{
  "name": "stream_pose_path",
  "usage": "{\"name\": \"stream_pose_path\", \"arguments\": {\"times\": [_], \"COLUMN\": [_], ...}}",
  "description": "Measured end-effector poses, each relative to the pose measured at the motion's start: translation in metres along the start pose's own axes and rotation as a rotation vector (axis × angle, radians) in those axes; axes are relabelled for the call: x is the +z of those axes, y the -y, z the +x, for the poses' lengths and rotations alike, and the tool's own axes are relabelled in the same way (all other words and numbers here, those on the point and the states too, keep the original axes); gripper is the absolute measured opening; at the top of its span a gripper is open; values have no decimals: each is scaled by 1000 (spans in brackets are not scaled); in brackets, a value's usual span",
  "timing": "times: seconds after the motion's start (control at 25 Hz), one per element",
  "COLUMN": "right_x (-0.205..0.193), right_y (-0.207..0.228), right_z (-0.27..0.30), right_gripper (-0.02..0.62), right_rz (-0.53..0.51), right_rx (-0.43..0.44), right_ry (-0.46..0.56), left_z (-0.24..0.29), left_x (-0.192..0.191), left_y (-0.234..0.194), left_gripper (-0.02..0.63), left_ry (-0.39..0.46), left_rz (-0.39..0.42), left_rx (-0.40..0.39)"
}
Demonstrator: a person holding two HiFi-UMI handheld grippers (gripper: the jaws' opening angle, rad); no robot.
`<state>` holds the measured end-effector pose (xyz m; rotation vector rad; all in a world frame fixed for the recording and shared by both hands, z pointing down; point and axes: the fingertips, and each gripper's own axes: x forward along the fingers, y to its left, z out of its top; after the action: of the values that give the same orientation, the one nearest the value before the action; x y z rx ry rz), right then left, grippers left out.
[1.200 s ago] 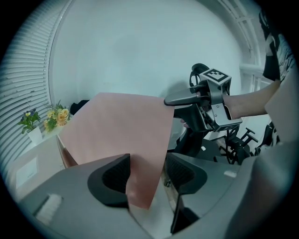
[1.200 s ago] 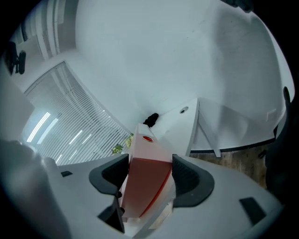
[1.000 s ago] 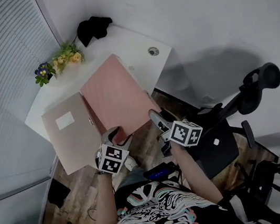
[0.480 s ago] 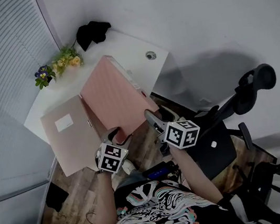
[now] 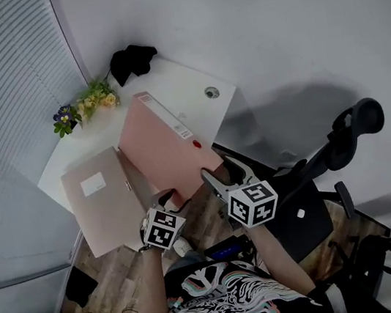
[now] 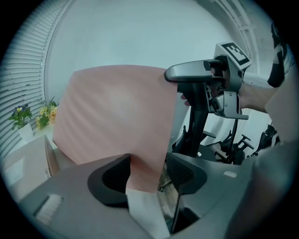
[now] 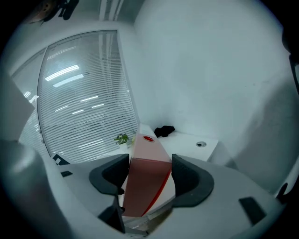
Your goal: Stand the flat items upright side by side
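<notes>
A pink binder [image 5: 160,147] is tilted up off the white desk [image 5: 186,79], its spine with a white label and a red dot facing right. My right gripper [image 5: 221,175] is shut across the spine end at the near corner; in the right gripper view the binder [image 7: 145,184] fills the gap of that gripper [image 7: 148,172]. My left gripper [image 5: 166,197] is shut on the near edge, the pink cover [image 6: 117,116] rising between its jaws [image 6: 147,175]. A second pink binder [image 5: 102,197] with a white label lies flat to the left.
Potted flowers [image 5: 86,100] and a black object [image 5: 131,57] sit at the desk's back. A round cable hole [image 5: 211,92] is near the right edge. A black office chair [image 5: 341,136] stands to the right, over a wooden floor.
The pink binder has swung up from lying on its cover, so its spine now shows. The right gripper has risen and rolled with it. The left gripper has barely moved.
</notes>
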<state>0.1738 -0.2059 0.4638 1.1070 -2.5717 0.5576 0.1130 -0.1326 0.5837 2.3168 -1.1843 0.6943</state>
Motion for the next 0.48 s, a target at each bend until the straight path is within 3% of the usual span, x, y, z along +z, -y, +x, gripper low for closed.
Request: {"name": "stream_pose_path", "arguments": {"times": [0.48], "right_x": [13], "right_y": [-30], "right_z": [0], "right_gripper": [284], "right_rz": [-286], "right_rx": [31], "right_ry": [6], "left_z": [14], "left_x": [4], "left_y": [0], "left_gripper": [244], "left_ry": [-4], "left_rz": [-12], "left_rx": [-27]}}
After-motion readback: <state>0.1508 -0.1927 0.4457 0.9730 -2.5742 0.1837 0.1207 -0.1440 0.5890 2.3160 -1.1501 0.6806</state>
